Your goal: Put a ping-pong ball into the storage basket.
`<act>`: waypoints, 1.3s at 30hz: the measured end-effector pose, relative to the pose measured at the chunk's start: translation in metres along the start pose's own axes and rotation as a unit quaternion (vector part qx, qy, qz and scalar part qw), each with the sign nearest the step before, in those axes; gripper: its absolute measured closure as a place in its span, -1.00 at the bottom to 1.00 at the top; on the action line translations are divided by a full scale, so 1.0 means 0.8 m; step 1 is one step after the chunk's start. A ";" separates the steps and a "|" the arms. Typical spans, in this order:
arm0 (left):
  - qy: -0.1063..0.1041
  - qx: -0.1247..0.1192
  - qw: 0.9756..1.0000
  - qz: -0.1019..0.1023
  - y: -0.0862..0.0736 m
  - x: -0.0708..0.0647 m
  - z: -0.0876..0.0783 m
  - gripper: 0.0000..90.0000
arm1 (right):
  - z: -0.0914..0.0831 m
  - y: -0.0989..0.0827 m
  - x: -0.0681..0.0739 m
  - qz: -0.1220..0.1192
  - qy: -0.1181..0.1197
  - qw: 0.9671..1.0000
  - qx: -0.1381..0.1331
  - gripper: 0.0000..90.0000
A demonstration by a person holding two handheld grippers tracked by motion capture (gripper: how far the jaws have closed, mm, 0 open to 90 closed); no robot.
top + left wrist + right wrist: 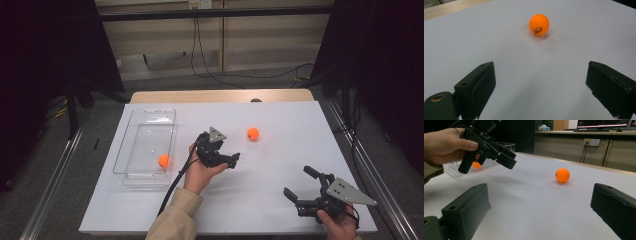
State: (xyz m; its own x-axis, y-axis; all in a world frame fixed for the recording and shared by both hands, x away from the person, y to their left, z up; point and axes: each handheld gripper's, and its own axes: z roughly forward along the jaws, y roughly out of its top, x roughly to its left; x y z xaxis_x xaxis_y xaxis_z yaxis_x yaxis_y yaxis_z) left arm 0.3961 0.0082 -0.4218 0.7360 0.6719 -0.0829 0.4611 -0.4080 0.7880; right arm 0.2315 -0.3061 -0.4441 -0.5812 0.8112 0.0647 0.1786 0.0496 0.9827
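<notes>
An orange ball lies on the white table sheet, right of centre. A second orange ball rests inside a clear plastic tray at the left. My left gripper hovers between the tray and the loose ball, open and empty. In the left gripper view its jaws stand wide apart, and the loose ball lies ahead of my left gripper, a little left of centre. My right gripper is near the front right edge, open and empty. In its own view the right gripper faces the loose ball and the left gripper.
The white sheet covers most of the table, and a wooden strip shows at the back edge. Cables trail from both grippers. Dark curtains and metal rails flank the table. The tray's near wall stands behind the left hand.
</notes>
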 end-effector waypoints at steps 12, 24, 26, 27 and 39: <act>0.003 -0.002 1.000 -0.004 0.002 0.000 0.006 -0.80 | 0.000 0.000 -0.001 0.000 0.000 1.000 0.000 -0.97; 0.002 -0.007 1.000 -0.007 0.003 -0.001 0.012 -0.79 | 0.000 0.000 -0.001 0.002 -0.001 1.000 -0.002 -0.97; 0.003 -0.005 1.000 -0.004 0.003 0.000 0.013 -0.79 | 0.000 0.000 -0.001 0.001 -0.001 1.000 -0.002 -0.97; 0.003 -0.005 1.000 -0.004 0.004 0.000 0.013 -0.79 | 0.000 0.000 -0.001 0.002 -0.001 1.000 -0.002 -0.97; 0.002 -0.009 1.000 -0.005 0.007 -0.002 0.019 -0.79 | 0.000 0.000 -0.001 0.002 -0.001 1.000 -0.002 -0.97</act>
State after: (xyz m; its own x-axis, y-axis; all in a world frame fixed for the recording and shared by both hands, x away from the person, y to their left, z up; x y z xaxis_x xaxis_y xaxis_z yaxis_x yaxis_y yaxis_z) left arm 0.4051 -0.0048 -0.4270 0.7296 0.6780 -0.0892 0.4600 -0.3901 0.7976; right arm 0.2320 -0.3067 -0.4440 -0.5793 0.8122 0.0684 0.1785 0.0445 0.9829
